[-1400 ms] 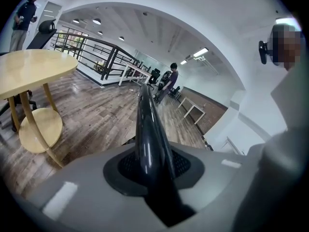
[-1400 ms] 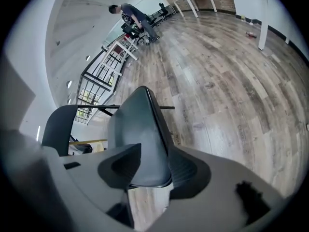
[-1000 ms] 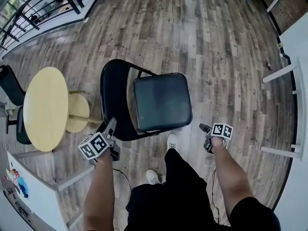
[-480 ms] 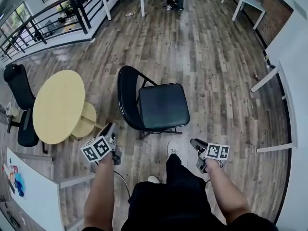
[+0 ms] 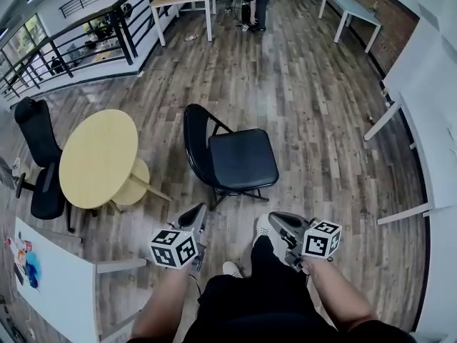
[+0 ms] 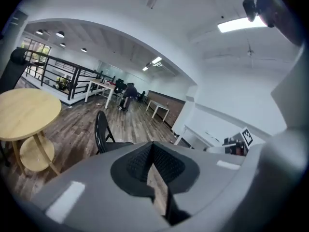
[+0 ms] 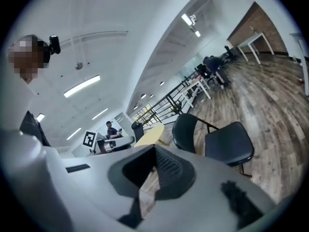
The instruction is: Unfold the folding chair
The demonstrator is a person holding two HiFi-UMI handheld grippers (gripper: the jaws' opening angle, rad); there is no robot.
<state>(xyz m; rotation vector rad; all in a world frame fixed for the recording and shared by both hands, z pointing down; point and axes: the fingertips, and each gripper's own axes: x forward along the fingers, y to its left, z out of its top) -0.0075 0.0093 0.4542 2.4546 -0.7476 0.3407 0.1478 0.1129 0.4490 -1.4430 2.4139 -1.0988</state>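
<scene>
Wood floor open around folding chair (unfolded) | left claw, right claw: just closed, empty

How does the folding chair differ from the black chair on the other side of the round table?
The folding chair has a thin tube frame and a low, rounded back; the black chair has a taller, padded back. The folding chair stands alone on open floor beside the round table; the black chair sits close against the table's far edge. Both are black and upright.
</scene>
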